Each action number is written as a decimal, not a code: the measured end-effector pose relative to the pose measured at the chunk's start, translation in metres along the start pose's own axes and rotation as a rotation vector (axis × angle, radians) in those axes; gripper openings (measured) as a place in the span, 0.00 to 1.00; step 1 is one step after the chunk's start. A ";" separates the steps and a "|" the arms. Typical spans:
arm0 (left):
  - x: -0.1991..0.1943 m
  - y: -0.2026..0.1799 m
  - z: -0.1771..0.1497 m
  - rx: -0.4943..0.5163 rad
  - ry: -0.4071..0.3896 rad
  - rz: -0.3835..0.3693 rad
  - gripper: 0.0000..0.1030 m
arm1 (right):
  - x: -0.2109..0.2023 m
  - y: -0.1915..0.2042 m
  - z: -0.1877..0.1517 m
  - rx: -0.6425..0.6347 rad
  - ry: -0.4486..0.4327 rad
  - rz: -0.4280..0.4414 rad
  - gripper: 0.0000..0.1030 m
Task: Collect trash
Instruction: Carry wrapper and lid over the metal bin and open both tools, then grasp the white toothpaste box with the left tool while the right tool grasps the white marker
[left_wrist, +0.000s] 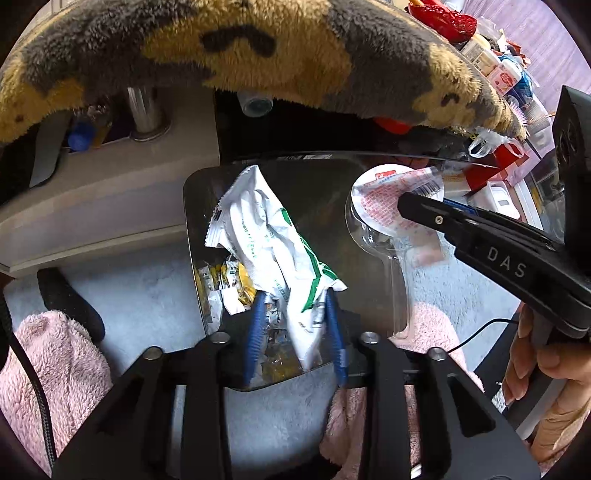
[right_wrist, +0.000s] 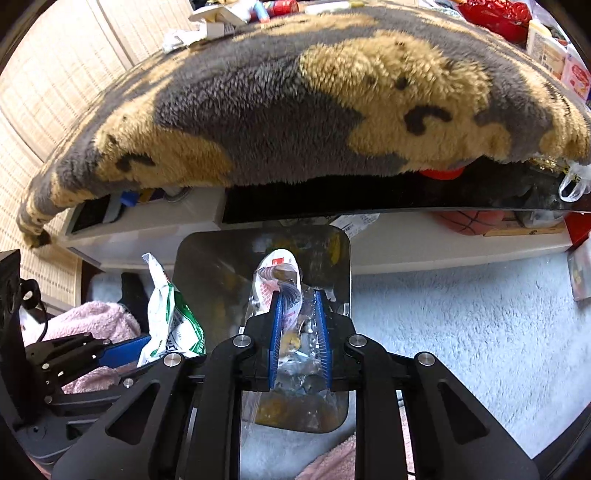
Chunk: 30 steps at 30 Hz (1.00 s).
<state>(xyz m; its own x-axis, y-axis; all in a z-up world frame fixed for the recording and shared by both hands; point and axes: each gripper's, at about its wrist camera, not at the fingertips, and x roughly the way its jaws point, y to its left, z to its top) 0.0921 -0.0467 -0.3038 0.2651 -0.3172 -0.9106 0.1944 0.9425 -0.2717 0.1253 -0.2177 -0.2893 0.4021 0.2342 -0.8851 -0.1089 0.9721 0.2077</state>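
White wrapper (left_wrist: 273, 254): one crumpled white bag with green stripes and small print too fine to read, hanging over the open bin (left_wrist: 192, 206).
Left gripper (left_wrist: 295, 325): clenched on the lower end of the white wrapper, one blue pad (left_wrist: 255, 332) on each side of it.
Clear pack (right_wrist: 284, 295): one see-through plastic blister with a white backing card printed in red, a barcode at one edge; the red print cannot be read.
Right gripper (right_wrist: 298, 332): grasping the clear pack between its two blue pads, above the bin mouth; seen from the left wrist camera its black arm bears the letters "DAS".
Bin: one dark metal bin with rounded corners, standing on the pale carpet (right_wrist: 461, 332) just in front of the desk (left_wrist: 110, 192).
Inside the bin: several small yellow-and-white packets (left_wrist: 225, 280) and bits of foil; the count cannot be told.
Blanket (right_wrist: 295, 110): one grey and tan fleece draped over the desk edge, with dark curled marks.
Pink fleece (left_wrist: 55, 362): on both sides of the bin, low in view.
Hand (left_wrist: 535, 362): one bare hand on the right gripper's handle.
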 end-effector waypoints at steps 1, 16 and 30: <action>0.001 0.001 0.001 -0.002 0.003 0.004 0.41 | 0.002 0.000 0.001 0.003 0.006 0.003 0.25; -0.023 0.006 0.005 0.003 -0.044 0.045 0.78 | -0.016 -0.003 0.013 0.017 -0.035 0.008 0.71; -0.097 0.016 0.036 -0.013 -0.213 0.061 0.92 | -0.078 -0.028 0.056 0.059 -0.195 -0.038 0.95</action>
<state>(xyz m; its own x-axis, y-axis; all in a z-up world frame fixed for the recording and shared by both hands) 0.1036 -0.0051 -0.2086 0.4698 -0.2732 -0.8395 0.1600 0.9615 -0.2233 0.1482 -0.2626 -0.2031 0.5736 0.1895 -0.7969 -0.0392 0.9781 0.2043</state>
